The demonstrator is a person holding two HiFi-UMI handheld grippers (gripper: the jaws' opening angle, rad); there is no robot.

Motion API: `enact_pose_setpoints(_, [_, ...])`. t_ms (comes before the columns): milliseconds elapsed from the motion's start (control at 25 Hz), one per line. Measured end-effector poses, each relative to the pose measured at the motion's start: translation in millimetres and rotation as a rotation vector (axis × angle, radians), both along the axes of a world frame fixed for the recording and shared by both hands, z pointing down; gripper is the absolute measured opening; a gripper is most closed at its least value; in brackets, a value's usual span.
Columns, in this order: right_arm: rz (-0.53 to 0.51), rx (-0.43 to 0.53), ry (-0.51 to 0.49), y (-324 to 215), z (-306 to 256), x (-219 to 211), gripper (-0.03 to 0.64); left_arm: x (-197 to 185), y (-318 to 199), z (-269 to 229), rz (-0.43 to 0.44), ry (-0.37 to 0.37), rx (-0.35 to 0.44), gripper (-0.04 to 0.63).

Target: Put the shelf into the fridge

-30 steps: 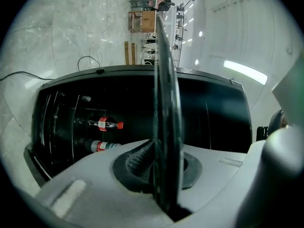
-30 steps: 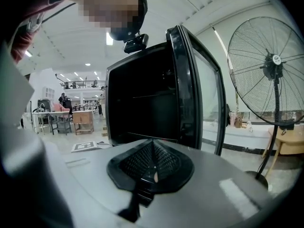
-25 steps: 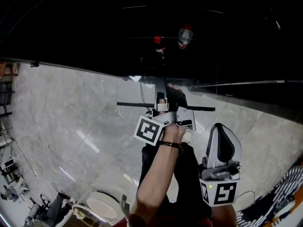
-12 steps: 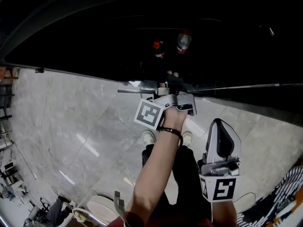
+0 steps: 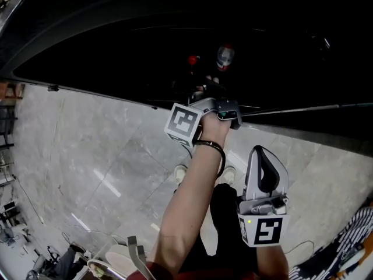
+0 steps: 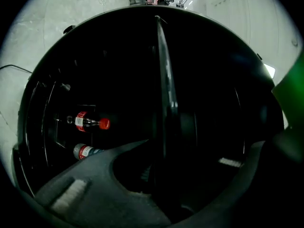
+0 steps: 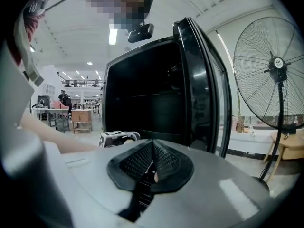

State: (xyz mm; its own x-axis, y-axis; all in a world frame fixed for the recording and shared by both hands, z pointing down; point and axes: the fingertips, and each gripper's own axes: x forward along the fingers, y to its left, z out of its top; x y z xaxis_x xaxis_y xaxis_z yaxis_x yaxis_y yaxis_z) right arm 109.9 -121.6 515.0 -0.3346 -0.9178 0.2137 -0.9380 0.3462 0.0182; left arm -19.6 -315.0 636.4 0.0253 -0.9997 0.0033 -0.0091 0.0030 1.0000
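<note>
The glass shelf (image 6: 164, 80) shows edge-on as a thin upright plate in the left gripper view, and my left gripper (image 6: 164, 194) is shut on its near edge. In the head view the left gripper (image 5: 210, 92) reaches into the dark open fridge (image 5: 116, 51), where the shelf is lost in the dark. Two bottles, one red-capped (image 6: 90, 123) and one (image 6: 84, 151) below it, lie deep inside. My right gripper (image 5: 265, 177) is held back near my body, shut on nothing; its pads (image 7: 161, 160) meet in the right gripper view.
The fridge's door (image 7: 204, 80) stands open to the right of the fridge. A tall floor fan (image 7: 278, 65) is further right. Grey marble floor (image 5: 87, 156) lies below, with the person's shoes (image 5: 182, 171) and white dishes (image 5: 111, 261) at lower left.
The left gripper has moved forward with the shelf, from over the floor into the fridge's dark opening. The right gripper has shifted slightly left and stays shut.
</note>
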Motion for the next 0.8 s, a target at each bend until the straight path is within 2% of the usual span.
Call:
enact_pose_setpoints(440, [0.047,0.017,-0.011,-20.3,2.4,5.0,0.002,3.0,-28.1,2.8,0.008,0.002,-0.008,0.023])
enact_pose_setpoints(800, [0.044,-0.007,0.002,-4.8,9.2,2.5,0.002,2.8,-32.6,1.3,-0.013,0.005,-0.005,0.025])
